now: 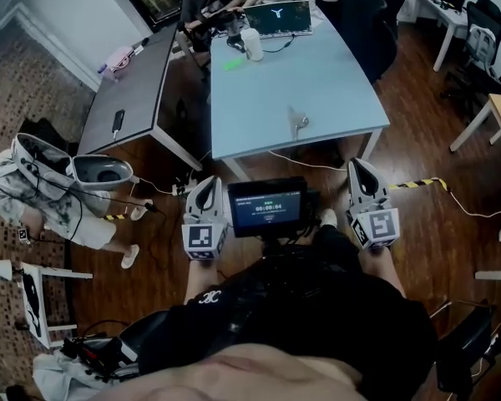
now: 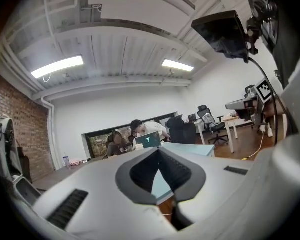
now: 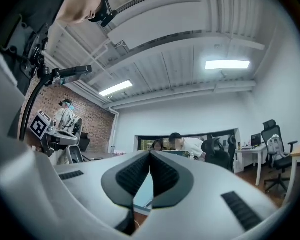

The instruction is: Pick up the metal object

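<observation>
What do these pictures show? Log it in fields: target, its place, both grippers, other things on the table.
target: metal object
place: lying alone near the front edge of the light blue table
left gripper: shut, empty, apart from the metal object
right gripper: shut, empty, apart from the metal object
also on table: laptop and white cup, at the far end
</observation>
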Available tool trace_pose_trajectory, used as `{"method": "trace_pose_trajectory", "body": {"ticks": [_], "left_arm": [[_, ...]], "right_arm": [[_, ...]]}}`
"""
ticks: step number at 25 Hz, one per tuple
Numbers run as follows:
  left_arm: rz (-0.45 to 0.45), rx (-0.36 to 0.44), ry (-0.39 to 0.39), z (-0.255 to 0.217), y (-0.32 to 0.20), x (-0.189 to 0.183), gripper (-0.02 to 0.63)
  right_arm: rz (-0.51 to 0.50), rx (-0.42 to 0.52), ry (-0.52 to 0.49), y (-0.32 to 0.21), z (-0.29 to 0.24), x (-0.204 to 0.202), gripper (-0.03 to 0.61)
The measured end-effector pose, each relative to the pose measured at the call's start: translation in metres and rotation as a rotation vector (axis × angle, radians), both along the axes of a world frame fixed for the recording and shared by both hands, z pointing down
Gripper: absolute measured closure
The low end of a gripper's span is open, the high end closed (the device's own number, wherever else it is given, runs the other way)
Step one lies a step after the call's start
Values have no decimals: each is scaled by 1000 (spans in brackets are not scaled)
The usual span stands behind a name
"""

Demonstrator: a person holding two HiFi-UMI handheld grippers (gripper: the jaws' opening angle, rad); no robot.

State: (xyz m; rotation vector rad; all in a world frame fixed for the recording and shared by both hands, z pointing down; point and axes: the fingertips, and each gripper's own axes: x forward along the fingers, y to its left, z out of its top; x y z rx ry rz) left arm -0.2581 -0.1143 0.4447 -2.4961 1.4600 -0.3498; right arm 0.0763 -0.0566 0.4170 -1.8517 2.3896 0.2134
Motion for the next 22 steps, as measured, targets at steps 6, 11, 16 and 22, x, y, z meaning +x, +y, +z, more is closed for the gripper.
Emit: {"method": "trace_pose_trajectory", "body": {"ticks": [6, 11, 16, 22], "left_arm": [[-24, 46, 30, -15, -76, 50, 609], [-55, 57, 49, -27, -138, 82, 609], [-56, 66, 49, -34, -195, 119, 609], [-67, 95, 52, -40, -242, 158, 608]], "right_arm": [[-6, -20, 3, -74, 7, 49, 598], [-37, -22, 30, -140, 0, 78, 598], [-86, -53, 45, -196, 2, 100, 598], [-113, -13, 36, -252, 1, 135, 598]]}}
